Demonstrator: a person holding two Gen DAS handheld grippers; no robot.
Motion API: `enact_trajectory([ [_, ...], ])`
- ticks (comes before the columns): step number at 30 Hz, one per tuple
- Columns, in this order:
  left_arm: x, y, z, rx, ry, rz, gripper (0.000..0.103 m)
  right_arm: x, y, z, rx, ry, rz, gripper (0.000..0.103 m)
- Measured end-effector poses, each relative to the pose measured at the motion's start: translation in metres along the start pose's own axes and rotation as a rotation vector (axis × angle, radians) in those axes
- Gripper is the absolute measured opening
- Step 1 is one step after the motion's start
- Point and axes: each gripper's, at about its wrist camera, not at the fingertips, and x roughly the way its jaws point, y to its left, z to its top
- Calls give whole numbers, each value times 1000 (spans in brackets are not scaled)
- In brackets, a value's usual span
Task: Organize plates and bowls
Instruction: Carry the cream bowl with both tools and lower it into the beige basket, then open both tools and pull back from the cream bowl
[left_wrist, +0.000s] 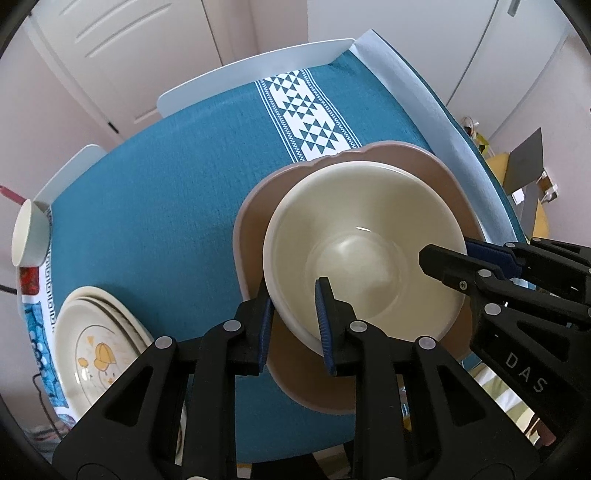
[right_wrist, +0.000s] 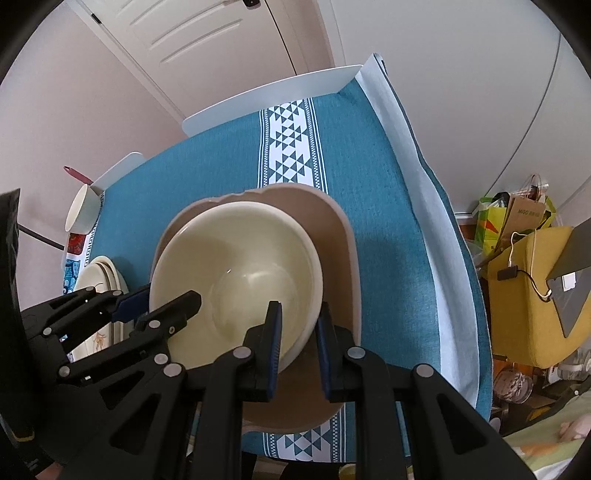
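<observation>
Left wrist view shows the left gripper (left_wrist: 293, 325) closed on the near-left rim of the cream bowl (left_wrist: 364, 243), and the right gripper (right_wrist: 297, 345) pinches the opposite rim. The bowl sits over a brown plate (left_wrist: 255, 225) on the blue tablecloth (left_wrist: 166, 192); whether they touch is hidden. The bowl is glossy, deep and empty.

The bowl (left_wrist: 364, 251) is sitting in the plate (left_wrist: 424, 162) on the tablecloth (left_wrist: 166, 206) (stacked plates (left_wrist: 96, 354) lying to its left).
</observation>
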Motion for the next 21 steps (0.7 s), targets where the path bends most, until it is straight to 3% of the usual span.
enact_trajectory([
  [21, -6, 5, -7, -18, 0, -29, 20, -14, -5, -2, 20, -56, -19, 17],
])
